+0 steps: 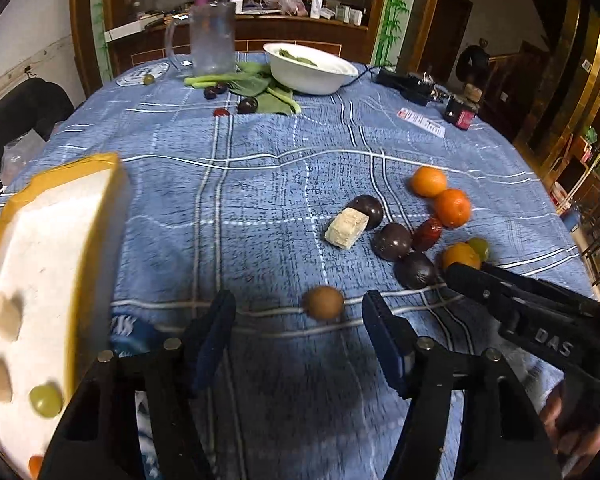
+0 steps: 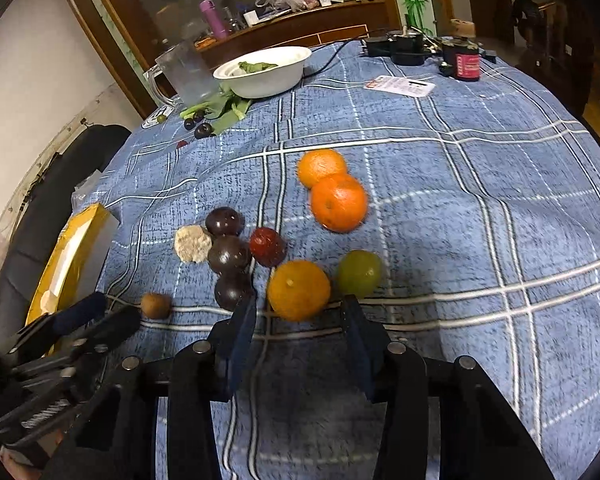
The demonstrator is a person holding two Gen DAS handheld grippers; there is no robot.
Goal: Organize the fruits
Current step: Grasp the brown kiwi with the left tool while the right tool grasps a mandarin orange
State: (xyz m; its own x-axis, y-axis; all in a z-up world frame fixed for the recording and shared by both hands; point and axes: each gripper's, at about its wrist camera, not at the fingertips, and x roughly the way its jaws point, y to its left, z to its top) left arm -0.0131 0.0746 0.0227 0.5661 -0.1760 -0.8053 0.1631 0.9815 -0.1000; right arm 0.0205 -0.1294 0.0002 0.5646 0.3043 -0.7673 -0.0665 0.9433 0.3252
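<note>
Nearest the left wrist camera, the left gripper stands wide and empty, a small brown fruit, perhaps a longan, on the desk between its fingertips. Only this view looks into the yellow-rimmed white tray at far left, holding a green grape and blurred pale pieces. Rightward lie dark passion fruits and oranges. The right wrist view alone shows the right gripper, narrower, untouching either side of a yellow-orange citrus, with a green fruit beside it.

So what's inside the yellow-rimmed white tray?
The tray holds one green grape and two pale beige lumps. An orange bit shows low down; the left tongs hide the rest.
</note>
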